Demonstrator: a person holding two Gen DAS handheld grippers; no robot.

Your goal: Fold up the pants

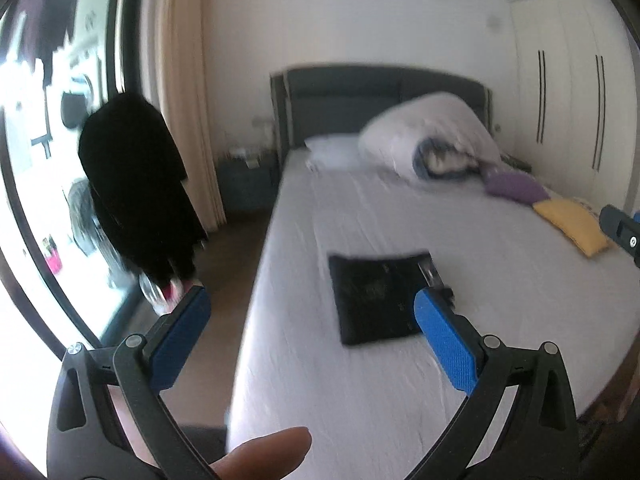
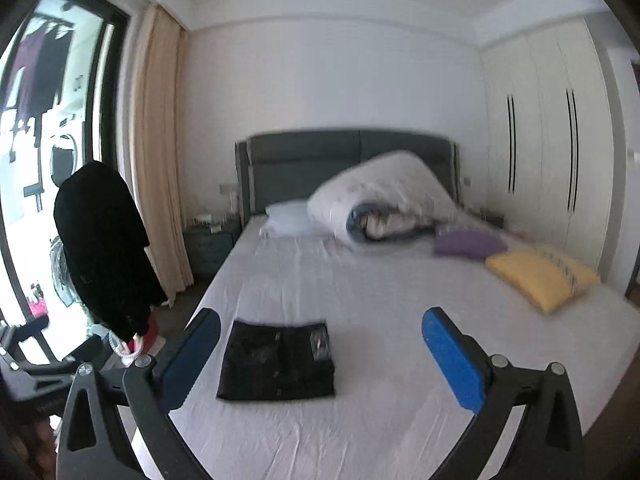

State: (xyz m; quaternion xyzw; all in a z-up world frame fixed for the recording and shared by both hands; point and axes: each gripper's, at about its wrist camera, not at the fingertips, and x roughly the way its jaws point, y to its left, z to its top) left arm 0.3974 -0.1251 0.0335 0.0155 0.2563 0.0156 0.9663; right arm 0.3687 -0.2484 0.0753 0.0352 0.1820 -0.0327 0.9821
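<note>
Black pants (image 1: 378,300) lie folded into a flat square on the white bed sheet (image 1: 400,380), near the bed's foot end. In the right wrist view the same folded pants (image 2: 276,362) rest between the fingers' lines of sight. My left gripper (image 1: 310,332) hangs open above and short of the pants, with nothing between its blue pads (image 1: 446,346). My right gripper (image 2: 322,354) is also open and empty, held back from the bed. A tip of the right gripper shows at the left wrist view's right edge. A thumb shows at the left wrist view's bottom.
A rolled white duvet (image 2: 384,200), a white pillow (image 2: 286,214), a purple cushion (image 2: 468,244) and a yellow cushion (image 2: 540,274) lie toward the grey headboard (image 2: 320,160). A dark garment (image 2: 104,248) hangs by the window at left. Wardrobe doors (image 2: 552,152) line the right wall.
</note>
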